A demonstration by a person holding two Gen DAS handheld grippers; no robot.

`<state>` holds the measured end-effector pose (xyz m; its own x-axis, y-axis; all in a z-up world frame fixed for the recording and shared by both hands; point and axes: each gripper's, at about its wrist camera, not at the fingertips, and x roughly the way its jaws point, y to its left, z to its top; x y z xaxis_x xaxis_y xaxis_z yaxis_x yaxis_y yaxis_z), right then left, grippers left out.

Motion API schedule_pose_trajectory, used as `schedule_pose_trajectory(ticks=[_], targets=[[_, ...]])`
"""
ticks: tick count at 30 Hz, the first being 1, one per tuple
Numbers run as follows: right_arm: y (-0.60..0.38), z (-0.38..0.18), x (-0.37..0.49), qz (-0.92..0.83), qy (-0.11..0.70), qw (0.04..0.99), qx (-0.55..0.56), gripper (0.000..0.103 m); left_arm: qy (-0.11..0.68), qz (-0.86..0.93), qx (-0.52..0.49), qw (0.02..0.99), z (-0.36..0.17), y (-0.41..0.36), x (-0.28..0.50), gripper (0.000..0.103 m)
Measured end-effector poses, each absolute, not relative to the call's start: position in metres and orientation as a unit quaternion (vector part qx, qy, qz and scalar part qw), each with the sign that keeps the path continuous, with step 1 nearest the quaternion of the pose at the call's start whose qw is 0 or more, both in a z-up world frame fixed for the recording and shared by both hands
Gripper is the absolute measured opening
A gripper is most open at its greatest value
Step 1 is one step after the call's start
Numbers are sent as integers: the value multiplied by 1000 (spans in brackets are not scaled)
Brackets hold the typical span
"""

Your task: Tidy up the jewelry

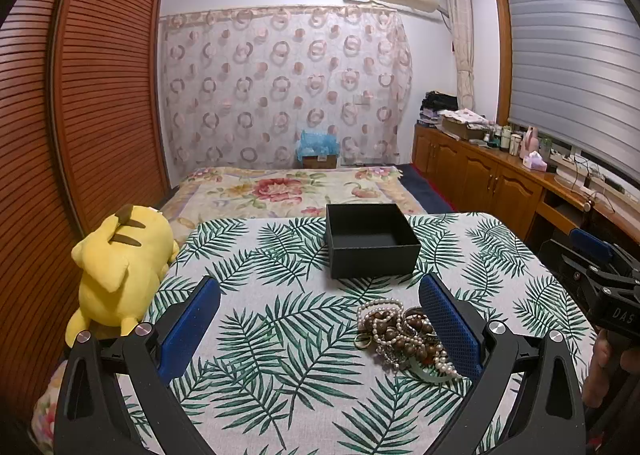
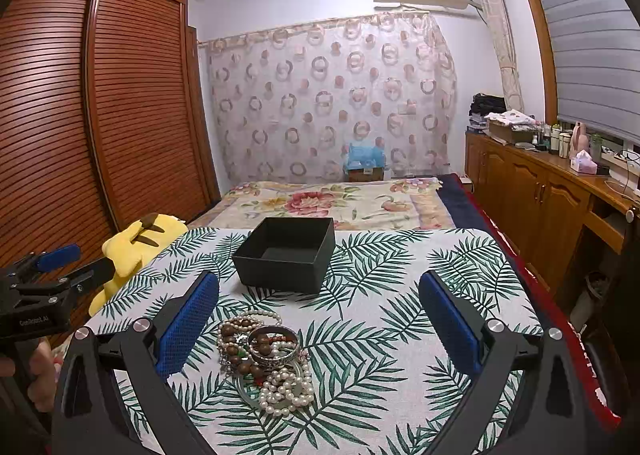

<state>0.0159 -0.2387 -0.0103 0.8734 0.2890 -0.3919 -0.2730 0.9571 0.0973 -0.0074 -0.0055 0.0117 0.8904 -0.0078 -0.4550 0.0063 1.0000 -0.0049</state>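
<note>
A pile of jewelry [image 1: 400, 335] lies on the leaf-print tablecloth: pearl strands, brown wooden beads, a silver bangle and a pale green bangle. It also shows in the right wrist view [image 2: 266, 355]. An open, empty black box [image 1: 370, 239] stands behind it, also in the right wrist view [image 2: 286, 253]. My left gripper [image 1: 320, 329] is open, its right pad beside the pile. My right gripper [image 2: 320, 329] is open, its left pad beside the pile. Neither holds anything.
A yellow plush toy [image 1: 116, 267] lies at the table's left edge. A bed with a floral blanket [image 1: 288, 187] is behind the table. A wooden wardrobe [image 1: 80, 95] stands left, low wooden cabinets [image 1: 492, 171] right.
</note>
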Motion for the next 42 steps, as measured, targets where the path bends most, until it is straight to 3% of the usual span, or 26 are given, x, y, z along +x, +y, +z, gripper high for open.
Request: schedule_pose_trajectory(ticks=[42], targets=[[-228,-7,17,157,209,965,22,101,244,-10,-4,970,10,-8,-6,96]])
